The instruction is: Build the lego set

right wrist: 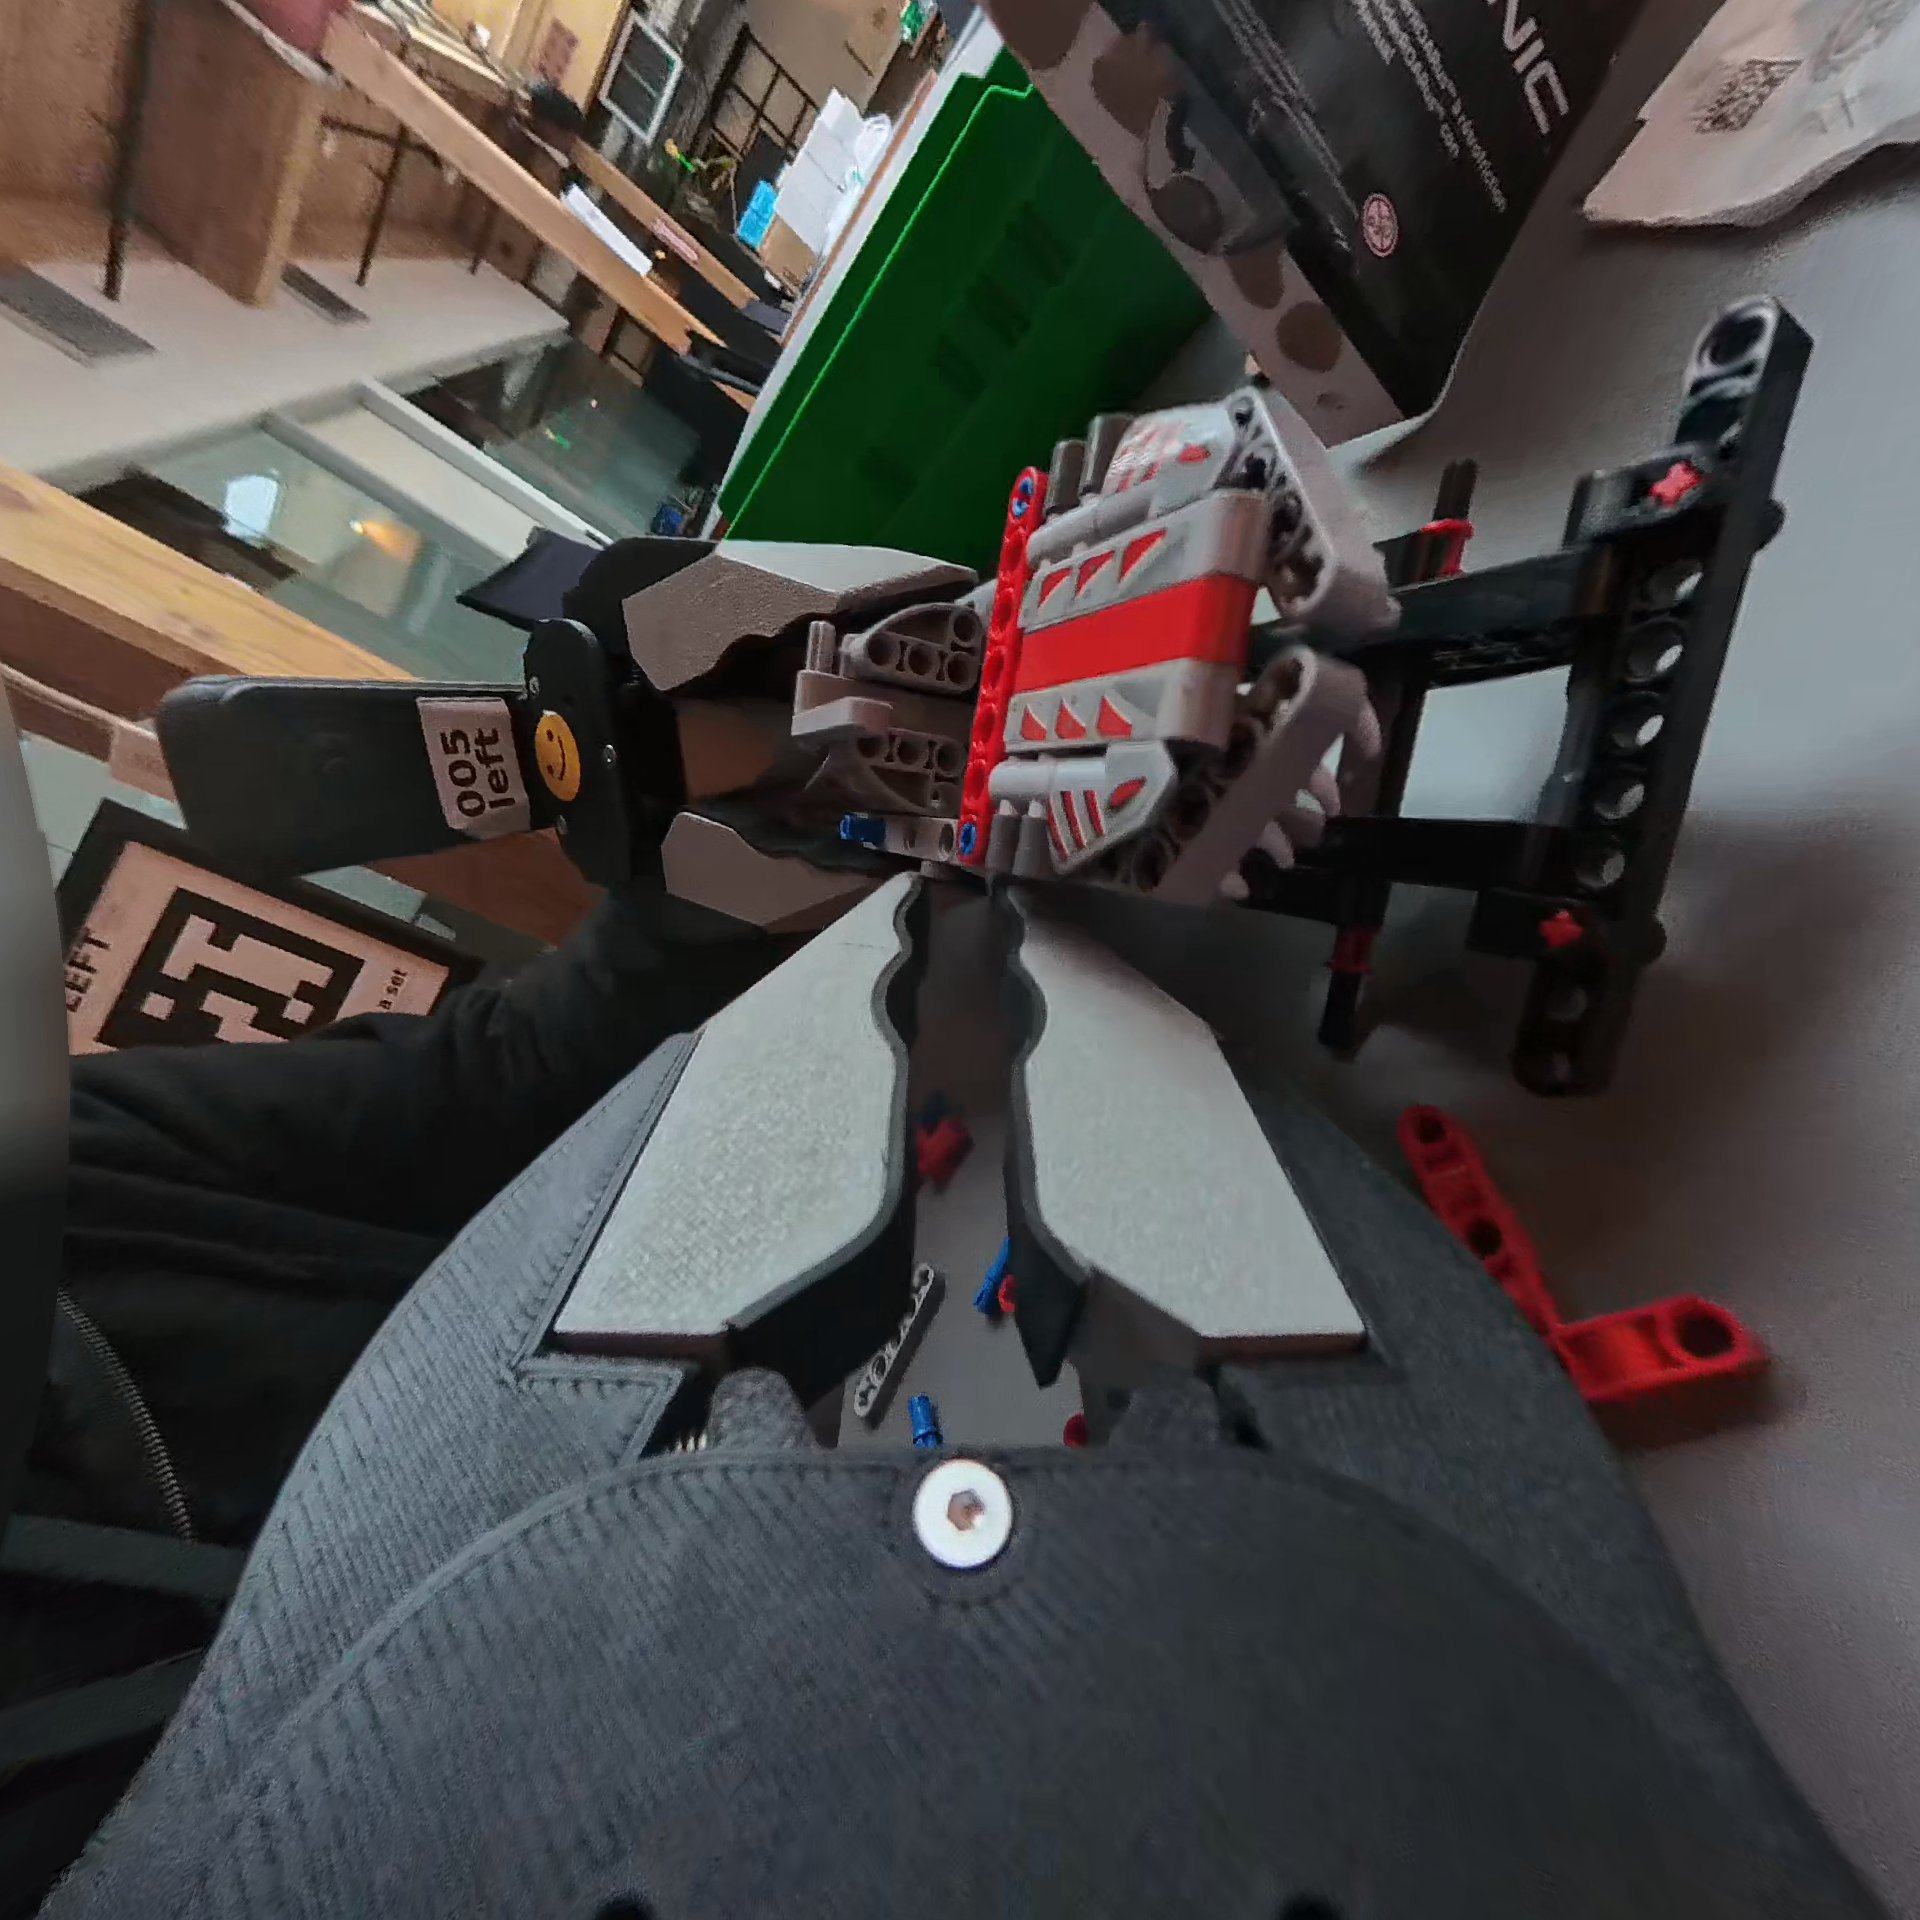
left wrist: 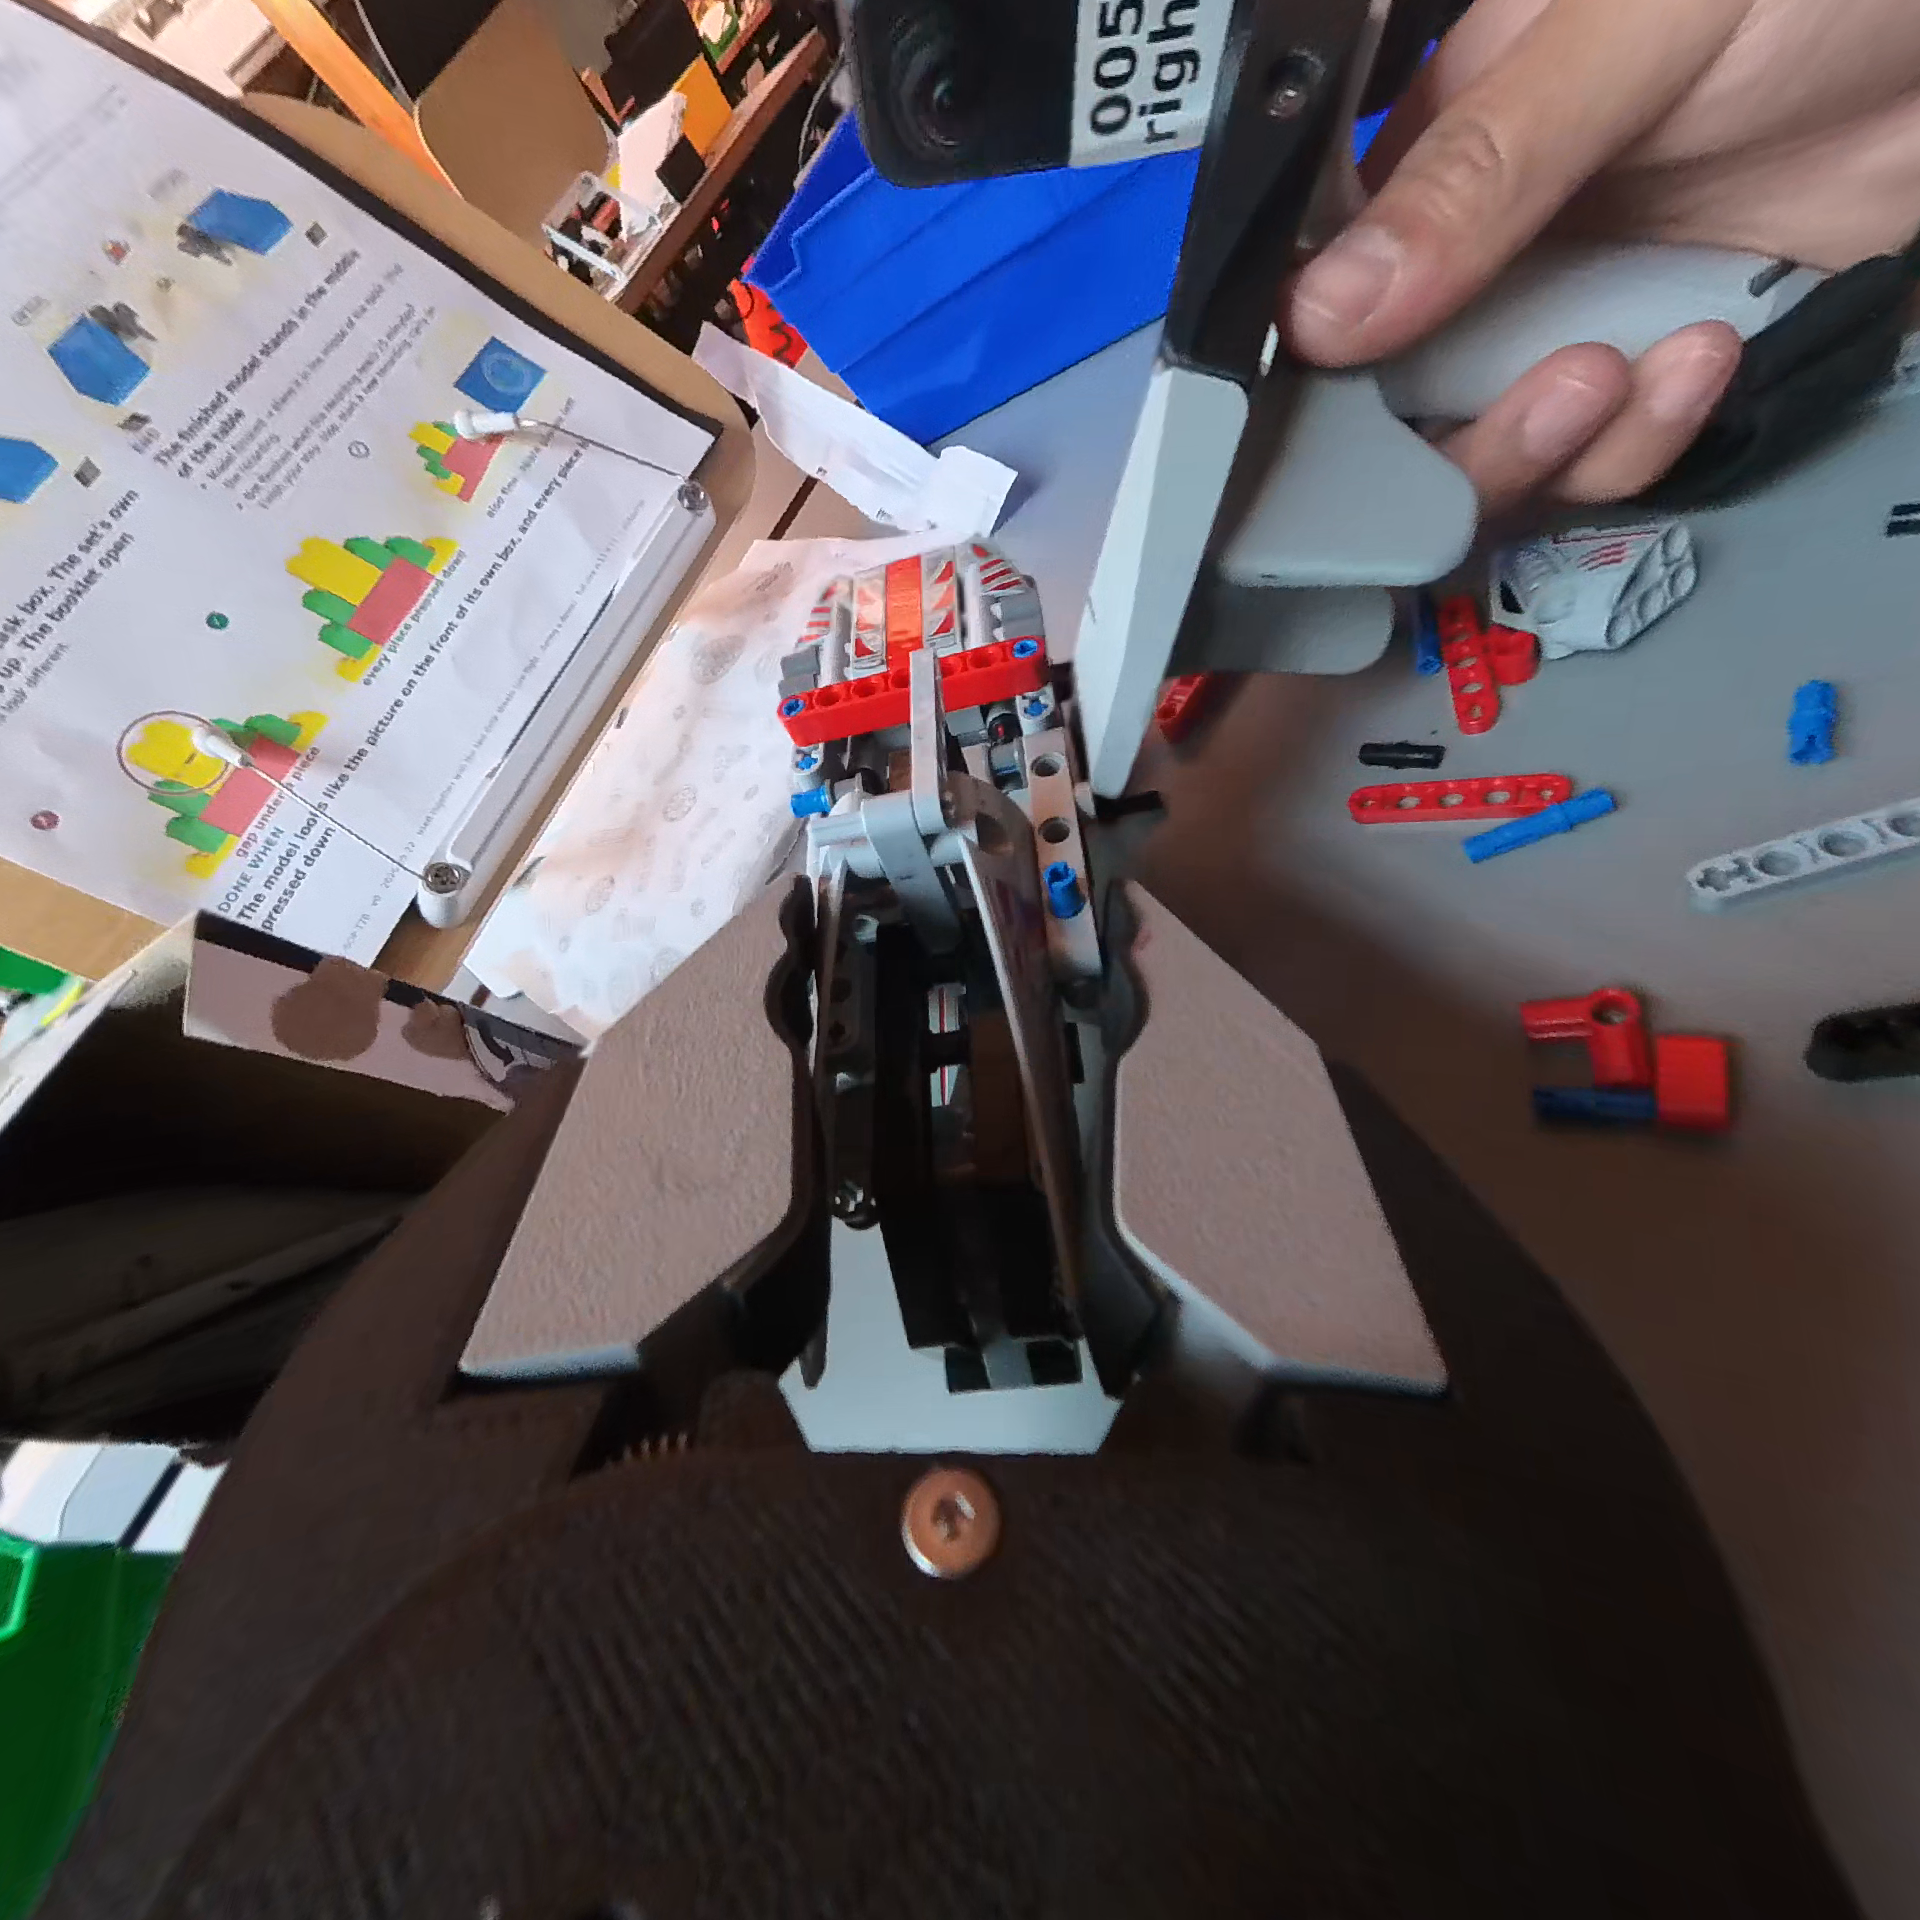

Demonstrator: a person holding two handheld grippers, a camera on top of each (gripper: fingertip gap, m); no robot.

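The grey and red lego model (left wrist: 914,665) is held off the table between my left gripper's fingers; my left gripper (left wrist: 956,935) is shut on its rear end. In the right wrist view the model (right wrist: 1122,644) shows its striped top, with the left gripper (right wrist: 831,738) clamping it from the left. My right gripper (right wrist: 961,899) has its fingers nearly together at the model's lower edge. In the left wrist view the right gripper (left wrist: 1117,790), held by a hand (left wrist: 1558,260), has a small black pin (left wrist: 1135,801) at its tip against the model's right side.
A black lego frame (right wrist: 1621,727) lies behind the model. Loose parts lie on the grey table (left wrist: 1351,987): a red beam (left wrist: 1455,800), blue pins (left wrist: 1538,826), a grey beam (left wrist: 1808,852), a red connector (left wrist: 1631,1049). An instruction sheet (left wrist: 312,520), blue bin (left wrist: 987,260), green bin (right wrist: 935,343) and set box (right wrist: 1351,156) stand around. Left and right tips are no more than a few centimetres apart. Both grippers' tips are roughly 9 cm from the red connector (left wrist: 1631,1049).
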